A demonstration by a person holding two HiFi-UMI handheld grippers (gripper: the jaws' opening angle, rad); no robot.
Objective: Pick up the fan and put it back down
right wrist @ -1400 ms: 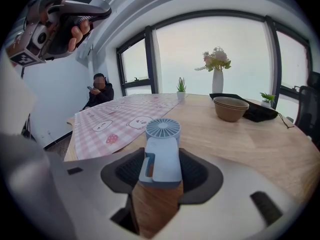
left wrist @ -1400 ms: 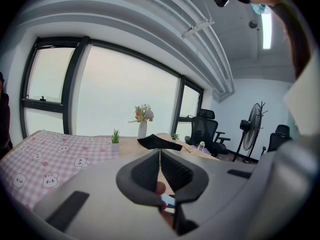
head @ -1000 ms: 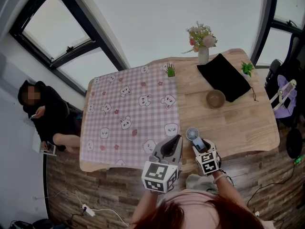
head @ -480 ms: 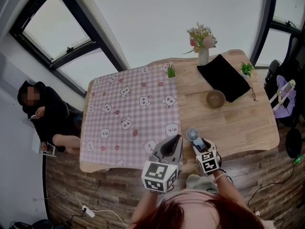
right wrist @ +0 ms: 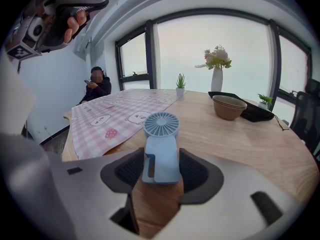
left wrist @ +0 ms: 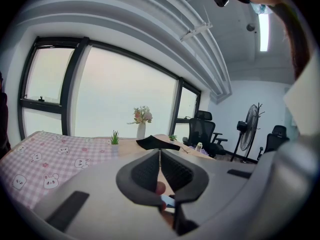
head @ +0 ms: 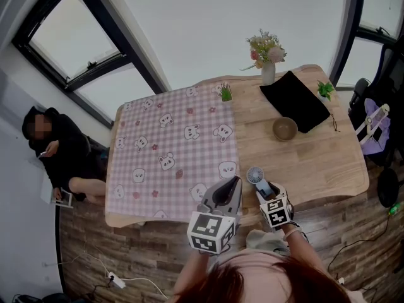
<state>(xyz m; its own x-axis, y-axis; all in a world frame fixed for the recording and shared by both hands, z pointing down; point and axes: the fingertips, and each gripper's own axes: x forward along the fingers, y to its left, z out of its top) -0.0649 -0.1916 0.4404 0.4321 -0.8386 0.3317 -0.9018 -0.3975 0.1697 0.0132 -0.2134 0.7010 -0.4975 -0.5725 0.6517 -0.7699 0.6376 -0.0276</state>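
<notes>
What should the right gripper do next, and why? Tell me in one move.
Probably lower the fan straight onto the table. The right gripper is shut on its handle, it seems held just clear, and bare wood shows beneath it.

A pink checked tablecloth printed with bears (head: 170,156) is covering the left half of a light wooden table (head: 303,163), while a white vase of pale flowers (head: 268,74) is standing at the far edge with a small green potted plant (head: 226,93) to its left. A black cloth mat (head: 297,101) is lying right of the vase, and a brown round bowl (head: 285,129) is sitting just beside its near edge. A person in dark clothing (head: 60,153) is sitting off the table's left end, by the window.
</notes>
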